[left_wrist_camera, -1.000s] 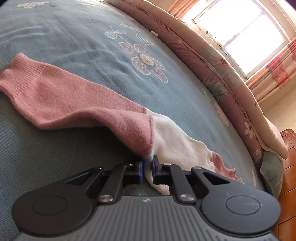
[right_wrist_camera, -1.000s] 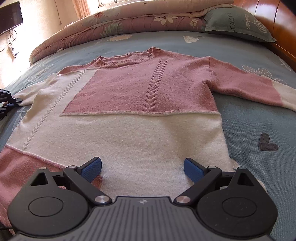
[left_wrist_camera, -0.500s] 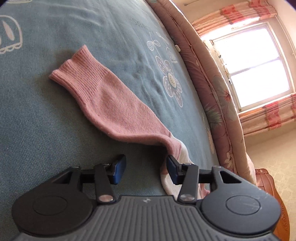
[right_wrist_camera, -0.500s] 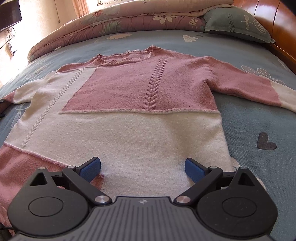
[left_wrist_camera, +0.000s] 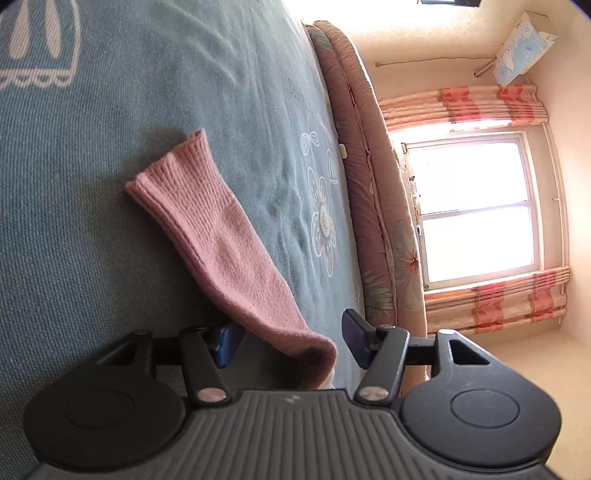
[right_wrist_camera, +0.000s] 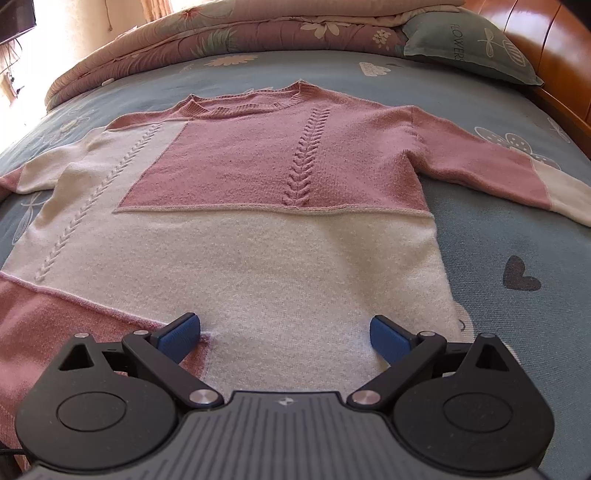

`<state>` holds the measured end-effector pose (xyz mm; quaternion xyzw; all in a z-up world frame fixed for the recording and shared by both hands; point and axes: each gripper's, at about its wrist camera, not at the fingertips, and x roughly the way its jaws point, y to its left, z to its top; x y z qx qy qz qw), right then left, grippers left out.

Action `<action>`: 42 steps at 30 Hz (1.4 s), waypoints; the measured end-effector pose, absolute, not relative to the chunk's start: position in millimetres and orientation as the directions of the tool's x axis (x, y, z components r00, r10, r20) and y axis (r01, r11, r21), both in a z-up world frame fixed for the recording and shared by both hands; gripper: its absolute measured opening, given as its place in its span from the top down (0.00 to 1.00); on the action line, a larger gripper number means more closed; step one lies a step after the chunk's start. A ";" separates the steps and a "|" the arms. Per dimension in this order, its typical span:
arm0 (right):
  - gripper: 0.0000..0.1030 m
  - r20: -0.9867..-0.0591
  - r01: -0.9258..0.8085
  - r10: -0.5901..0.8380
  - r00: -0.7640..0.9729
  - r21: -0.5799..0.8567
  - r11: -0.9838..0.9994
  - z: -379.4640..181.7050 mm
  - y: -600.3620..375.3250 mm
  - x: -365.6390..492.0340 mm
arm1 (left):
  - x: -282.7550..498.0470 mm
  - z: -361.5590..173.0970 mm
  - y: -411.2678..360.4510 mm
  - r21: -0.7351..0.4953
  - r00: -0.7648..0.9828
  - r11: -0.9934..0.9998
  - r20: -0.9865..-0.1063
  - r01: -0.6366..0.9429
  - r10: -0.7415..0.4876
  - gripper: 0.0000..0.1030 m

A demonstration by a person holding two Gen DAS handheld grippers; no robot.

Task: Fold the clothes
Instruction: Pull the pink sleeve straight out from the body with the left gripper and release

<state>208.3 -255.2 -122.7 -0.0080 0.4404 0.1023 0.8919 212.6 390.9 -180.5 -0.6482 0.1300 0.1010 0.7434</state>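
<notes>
The blue-grey bedsheet (right_wrist_camera: 498, 229) fills your view, a rolled floral quilt (right_wrist_camera: 207, 33) along its twelve o'clock edge. Your pink-and-cream sweater (right_wrist_camera: 258, 229) lies flat at the centre, neck toward twelve. Your right gripper (right_wrist_camera: 284, 334) stands wide over the cream hem at six. Your left gripper (left_wrist_camera: 290, 341) has just been opening; the pink sleeve (left_wrist_camera: 221, 243) lies slack between its parted jaws, cuff toward eleven.

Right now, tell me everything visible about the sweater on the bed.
The sweater is a soft knit in pink and cream blocks, with a ribbed neck and two cable-stitch lines. It lies flat, front up, on the blue bedspread, both sleeves spread. The pink ribbed-cuff sleeve runs between the open fingers of the left tool, which have just been opening. The open right tool hovers over the hem.
</notes>
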 end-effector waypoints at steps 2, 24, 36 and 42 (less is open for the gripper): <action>0.02 -0.792 -0.185 0.163 0.589 0.065 0.981 -122.1 -252.2 209.3 | 214.3 -179.6 402.4 -0.931 0.939 0.119 -0.344 -0.345 0.027 0.42; 0.02 -0.799 -0.199 0.123 0.589 0.004 0.980 -107.4 -234.8 210.0 | 271.8 -65.0 449.8 -0.523 0.771 0.595 -0.565 -0.610 0.294 0.73; 0.02 -0.780 -0.266 0.179 0.600 0.017 0.964 -100.6 -204.0 219.0 | 337.6 -74.3 229.6 -0.204 0.724 0.977 -0.683 -0.065 -0.095 0.46; 0.02 -0.783 -0.218 0.151 0.603 0.020 0.976 -105.0 -229.6 217.9 | 321.4 -104.1 273.4 -0.362 0.705 0.918 -0.694 -0.162 -0.150 0.46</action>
